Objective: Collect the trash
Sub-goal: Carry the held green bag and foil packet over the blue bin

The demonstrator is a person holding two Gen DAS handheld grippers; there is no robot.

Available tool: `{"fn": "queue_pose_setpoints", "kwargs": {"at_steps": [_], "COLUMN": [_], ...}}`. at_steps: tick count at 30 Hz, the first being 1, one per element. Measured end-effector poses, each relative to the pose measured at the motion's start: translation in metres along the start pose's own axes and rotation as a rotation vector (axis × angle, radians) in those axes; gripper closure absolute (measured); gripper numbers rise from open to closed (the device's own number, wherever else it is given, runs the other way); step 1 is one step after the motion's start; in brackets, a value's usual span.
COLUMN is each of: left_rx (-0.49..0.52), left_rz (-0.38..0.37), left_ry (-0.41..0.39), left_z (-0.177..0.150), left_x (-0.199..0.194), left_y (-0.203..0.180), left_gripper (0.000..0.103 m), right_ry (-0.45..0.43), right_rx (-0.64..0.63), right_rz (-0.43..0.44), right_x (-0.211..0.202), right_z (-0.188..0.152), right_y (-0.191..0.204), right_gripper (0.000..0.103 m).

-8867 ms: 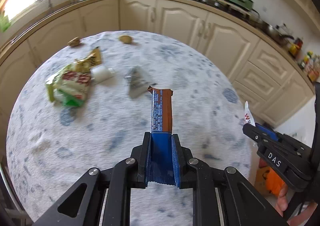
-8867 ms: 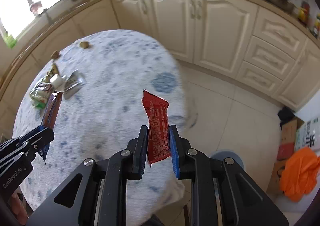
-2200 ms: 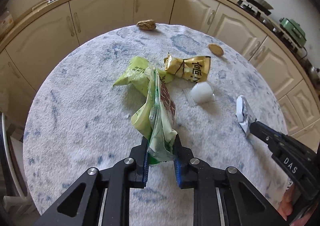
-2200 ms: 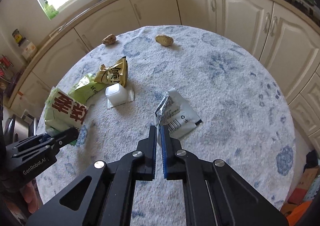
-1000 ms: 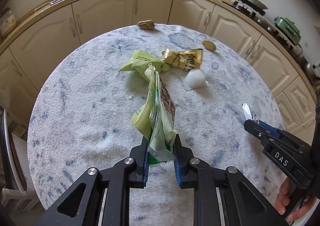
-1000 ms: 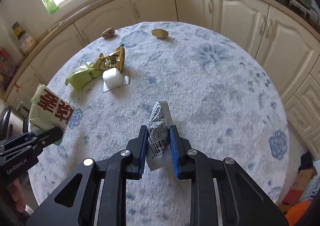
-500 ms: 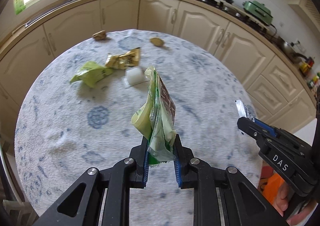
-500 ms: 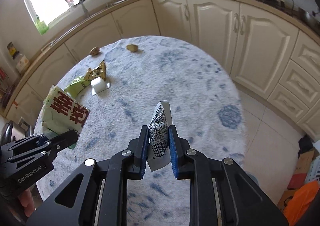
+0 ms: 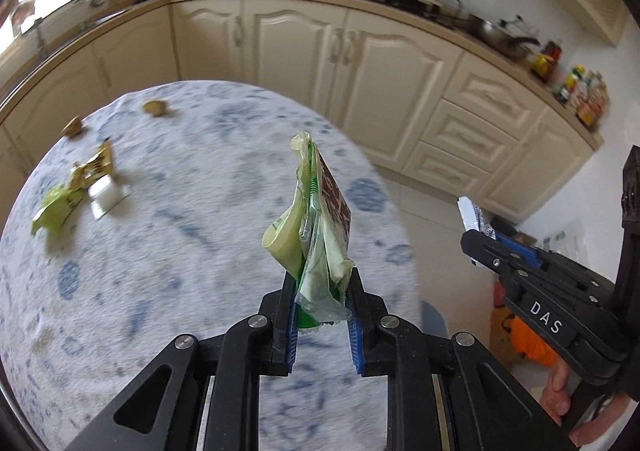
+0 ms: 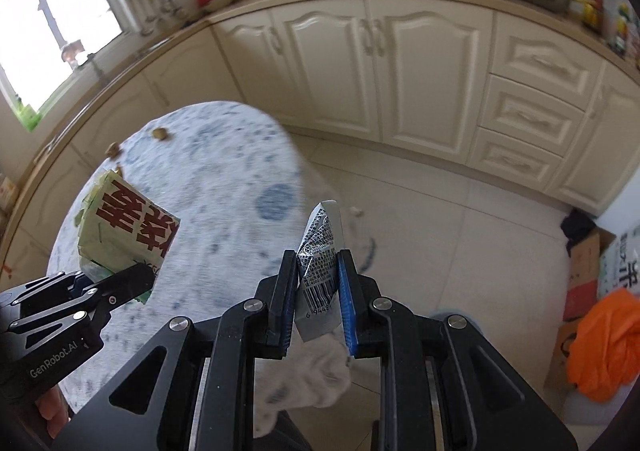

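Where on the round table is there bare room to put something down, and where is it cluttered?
The cloth-covered table is bare across its middle and near side, from the rim by the cabinets inward. Clutter sits at the far left: a yellow-green wrapper, white cup, gold wrapper, and two brown lumps at the far edge.

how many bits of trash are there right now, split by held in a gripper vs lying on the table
Held in grippers: 2 - green snack bag in the left gripper, silver wrapper in the right gripper
On the table: 5 - green wrapper, gold wrapper, white cup, two brown scraps
Total: 7
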State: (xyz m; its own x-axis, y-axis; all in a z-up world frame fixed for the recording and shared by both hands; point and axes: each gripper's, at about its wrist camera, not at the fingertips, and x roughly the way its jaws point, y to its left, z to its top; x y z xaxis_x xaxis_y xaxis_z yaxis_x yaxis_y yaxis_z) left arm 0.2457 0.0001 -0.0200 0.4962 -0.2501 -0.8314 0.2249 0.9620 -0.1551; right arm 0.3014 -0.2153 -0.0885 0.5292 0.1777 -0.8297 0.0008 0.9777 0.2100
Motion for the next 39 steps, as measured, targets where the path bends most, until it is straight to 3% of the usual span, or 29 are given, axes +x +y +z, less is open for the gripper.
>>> {"fn": "queue_pose_setpoints", "kwargs": {"at_steps": [9,28,31,36,39], "left_rx": [0.164,0.382,0.386,0.397,0.398], "left_rz": [-0.119,-0.206,-0.211,-0.195,-0.174], "left_ry": [0.096,0.269,0.287,0.283,0.274], "left_z": [0.01,0.047,0.051,0.053,0.05], "left_x": [0.048,0.153,0.167,0.177,0.181], "left_y": [-0.077,-0.2,-0.215,-0.229,-0.229], "left_gripper": [0.086,0.085,0.081,0.055,0.054], "right_ry": [0.013,0.05,0.057,0.072,0.092], "right_rx": [0.162,0.411,0.442,0.464,0.463], "right_rz": [-0.115,-0.246,-0.259,-0.264,-0.251], "right_x": [-0.016,-0.04,-0.042,-0.041,-0.035], "right_z": [-0.024,-0.07,-0.075,-0.082,-0.083], "right_y": [-0.08,-0.193,-0.205,-0.215,-0.216], "right_gripper": [0.084,0.084,0.084,0.084,0.084]}}
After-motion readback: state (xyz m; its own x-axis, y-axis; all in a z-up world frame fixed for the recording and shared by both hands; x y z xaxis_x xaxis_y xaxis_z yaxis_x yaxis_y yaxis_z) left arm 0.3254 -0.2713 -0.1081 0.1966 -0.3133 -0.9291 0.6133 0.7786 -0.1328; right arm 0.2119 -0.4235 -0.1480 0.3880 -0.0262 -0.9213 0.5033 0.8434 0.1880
